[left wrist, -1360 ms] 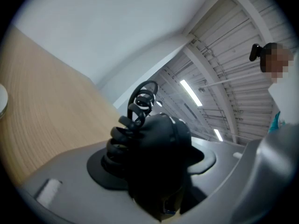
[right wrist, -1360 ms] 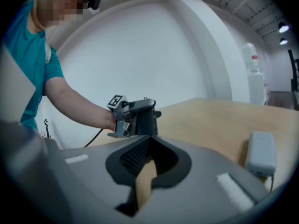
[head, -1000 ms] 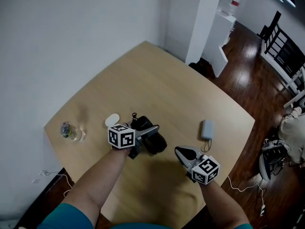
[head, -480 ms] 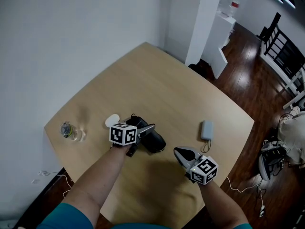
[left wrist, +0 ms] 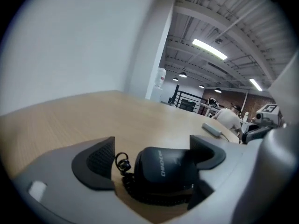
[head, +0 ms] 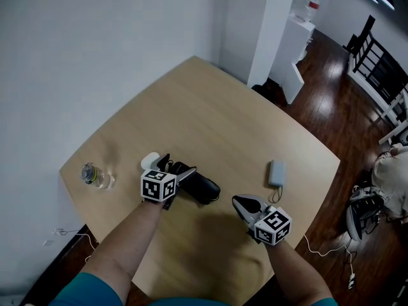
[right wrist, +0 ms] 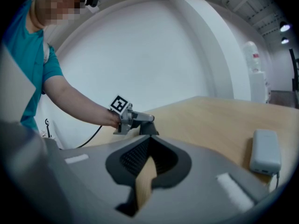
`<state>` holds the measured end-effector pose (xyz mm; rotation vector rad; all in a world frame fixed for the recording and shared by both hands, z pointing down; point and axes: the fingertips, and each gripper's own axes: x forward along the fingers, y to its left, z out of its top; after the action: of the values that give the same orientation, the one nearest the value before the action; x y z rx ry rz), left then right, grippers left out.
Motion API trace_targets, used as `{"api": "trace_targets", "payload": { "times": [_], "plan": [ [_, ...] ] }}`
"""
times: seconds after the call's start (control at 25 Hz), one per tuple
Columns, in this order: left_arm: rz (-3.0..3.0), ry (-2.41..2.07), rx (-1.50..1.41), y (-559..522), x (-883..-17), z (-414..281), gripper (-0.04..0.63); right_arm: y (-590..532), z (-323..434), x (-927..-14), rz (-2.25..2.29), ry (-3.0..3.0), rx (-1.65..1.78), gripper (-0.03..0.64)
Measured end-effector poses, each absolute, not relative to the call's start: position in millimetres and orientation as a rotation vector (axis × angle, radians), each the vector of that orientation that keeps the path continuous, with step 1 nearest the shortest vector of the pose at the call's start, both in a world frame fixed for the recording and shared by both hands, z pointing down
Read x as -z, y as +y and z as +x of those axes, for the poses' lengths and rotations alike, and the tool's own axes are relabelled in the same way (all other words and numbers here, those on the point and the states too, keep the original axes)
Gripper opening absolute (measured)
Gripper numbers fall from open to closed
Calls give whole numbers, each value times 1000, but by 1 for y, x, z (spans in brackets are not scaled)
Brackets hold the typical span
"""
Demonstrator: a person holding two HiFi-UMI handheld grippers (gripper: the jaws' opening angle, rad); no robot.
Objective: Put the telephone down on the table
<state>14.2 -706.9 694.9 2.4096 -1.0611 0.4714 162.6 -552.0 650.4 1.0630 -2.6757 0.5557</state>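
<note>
The black telephone handset (head: 199,186) lies flat on the light wooden table (head: 210,120), its coiled cord bunched at its near end. My left gripper (head: 178,168) sits low over that near end. In the left gripper view the telephone (left wrist: 168,169) lies between the two fingers (left wrist: 96,164), and neither pad presses on it. These jaws have just been opening and now stand wide. My right gripper (head: 242,203) hovers to the right of the telephone, shut and empty. In the right gripper view its pads (right wrist: 135,155) meet, and beyond them I see the left gripper (right wrist: 136,121).
A clear water bottle (head: 94,175) lies near the table's left corner. A small white round object (head: 150,161) sits just beyond the left gripper. A grey power bank (head: 276,172) with a cable lies near the right edge. Dark wood floor surrounds the table.
The left gripper has slid left and sunk toward the table while its jaws spread apart. The telephone came out of its grip and rests on the table. The right gripper stayed still.
</note>
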Motion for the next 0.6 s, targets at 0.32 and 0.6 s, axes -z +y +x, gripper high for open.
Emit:
{"api": "trace_targets", "payload": {
  "times": [0.32,0.6],
  "plan": [
    [2514,-1121,-350,-686,-651,-11,377,-551,168,-640,1098,-2680,-548,3],
    [2614,-1070,-300,-615,-618,-16,220,-533,178,-614,1152,-2695,-526,3]
  ]
}}
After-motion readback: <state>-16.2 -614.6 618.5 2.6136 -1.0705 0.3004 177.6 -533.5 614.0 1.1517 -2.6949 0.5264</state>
